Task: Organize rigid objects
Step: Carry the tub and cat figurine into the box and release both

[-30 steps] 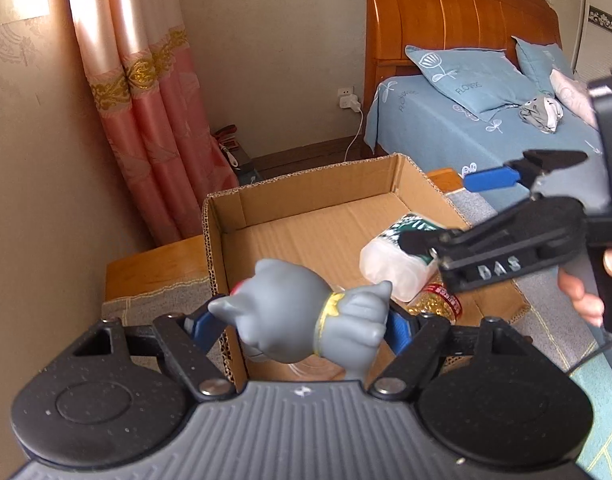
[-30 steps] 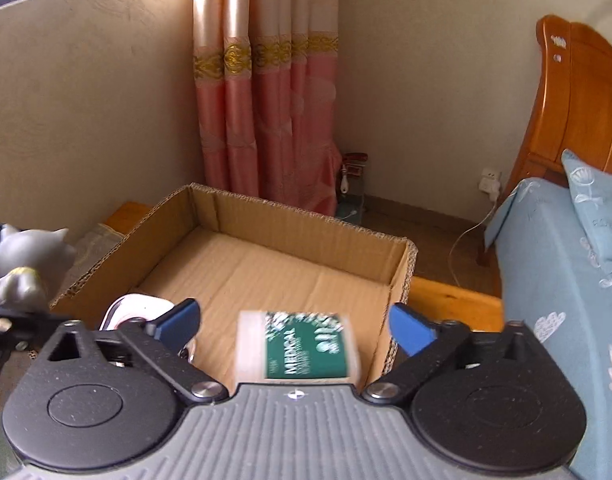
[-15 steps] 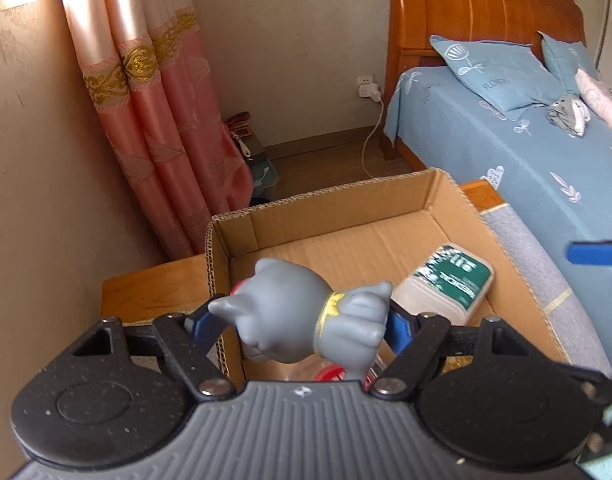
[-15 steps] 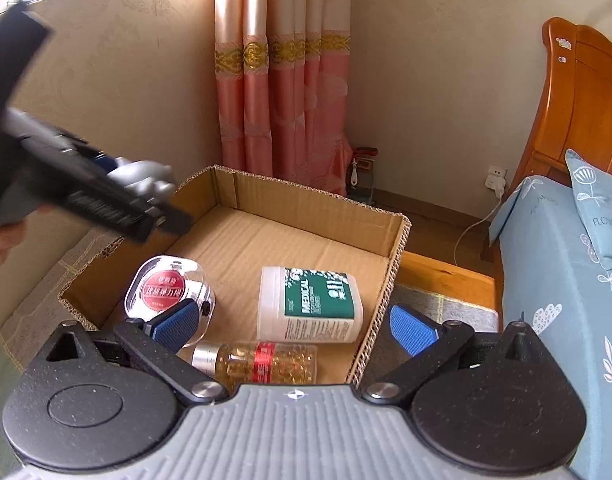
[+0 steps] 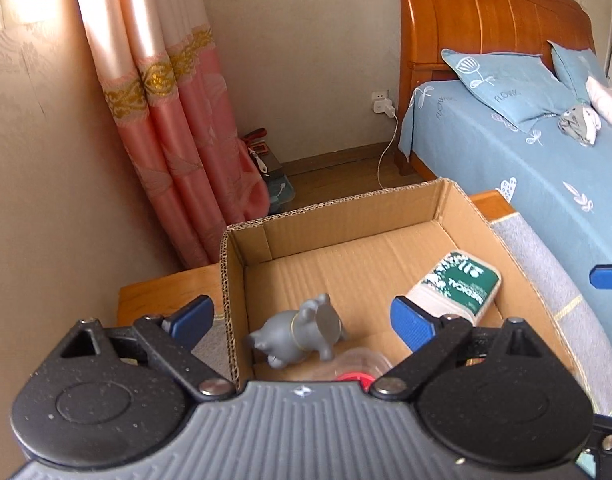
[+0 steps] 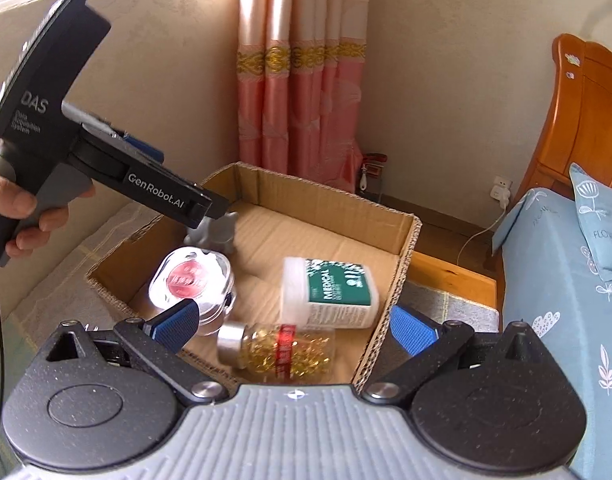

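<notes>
A grey cat figure [image 5: 301,332] lies on its side on the floor of the cardboard box [image 5: 346,212], near the box's left wall. My left gripper [image 5: 301,320] hangs above it with its jaws opening and nothing pressed between the blue pads. In the right wrist view the cat figure [image 6: 215,232] shows just under the tip of the left gripper [image 6: 209,208], which a hand holds. My right gripper [image 6: 289,326] is open over the box's near corner, holding nothing.
The box [image 6: 406,240] also holds a white jar with a green label [image 6: 330,292], a bottle of yellow capsules [image 6: 281,350] and a clear round container with a red label [image 6: 189,276]. A bed [image 5: 526,160] lies to the right, pink curtains [image 5: 177,128] behind.
My left gripper opened and let go of the grey cat figure, which dropped into the box. The right gripper drew back from the box.
</notes>
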Demonstrator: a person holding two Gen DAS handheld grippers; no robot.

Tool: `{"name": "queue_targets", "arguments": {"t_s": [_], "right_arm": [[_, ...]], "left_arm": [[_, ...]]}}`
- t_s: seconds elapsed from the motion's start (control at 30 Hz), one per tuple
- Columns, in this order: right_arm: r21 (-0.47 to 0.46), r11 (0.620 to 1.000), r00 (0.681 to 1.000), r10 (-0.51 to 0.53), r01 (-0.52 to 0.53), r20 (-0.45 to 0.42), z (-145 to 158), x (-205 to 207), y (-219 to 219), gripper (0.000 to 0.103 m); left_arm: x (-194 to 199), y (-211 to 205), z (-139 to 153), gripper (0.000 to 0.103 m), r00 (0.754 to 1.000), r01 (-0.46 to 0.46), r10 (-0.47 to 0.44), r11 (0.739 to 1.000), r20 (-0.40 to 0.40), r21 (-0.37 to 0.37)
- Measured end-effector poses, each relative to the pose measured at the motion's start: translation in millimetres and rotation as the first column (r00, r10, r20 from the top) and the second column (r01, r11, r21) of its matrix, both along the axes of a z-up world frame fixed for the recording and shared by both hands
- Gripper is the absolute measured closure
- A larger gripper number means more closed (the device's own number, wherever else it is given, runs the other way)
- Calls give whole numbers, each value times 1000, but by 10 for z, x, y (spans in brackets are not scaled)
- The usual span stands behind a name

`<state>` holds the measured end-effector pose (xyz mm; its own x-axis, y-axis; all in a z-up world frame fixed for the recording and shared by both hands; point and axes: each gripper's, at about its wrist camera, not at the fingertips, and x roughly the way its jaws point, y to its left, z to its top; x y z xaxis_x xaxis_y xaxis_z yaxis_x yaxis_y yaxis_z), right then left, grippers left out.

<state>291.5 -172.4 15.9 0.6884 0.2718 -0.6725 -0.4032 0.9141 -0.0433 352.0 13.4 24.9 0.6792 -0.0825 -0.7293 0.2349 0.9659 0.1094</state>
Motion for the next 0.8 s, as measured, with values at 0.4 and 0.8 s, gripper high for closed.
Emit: {"name": "queue_targets", "arguments": {"t_s": [0.4,0.8], "right_arm": [[-59,998,997,1,4,76,-1,-485,46,0],[-139,982,992,-122,124,23,-536,-1113,-19,0]], "left_arm": [[-708,-58,66,1,997,-14,10,998,70,65],[-1514,-106,-296,1,996,-87,85,994,29,71]]}}
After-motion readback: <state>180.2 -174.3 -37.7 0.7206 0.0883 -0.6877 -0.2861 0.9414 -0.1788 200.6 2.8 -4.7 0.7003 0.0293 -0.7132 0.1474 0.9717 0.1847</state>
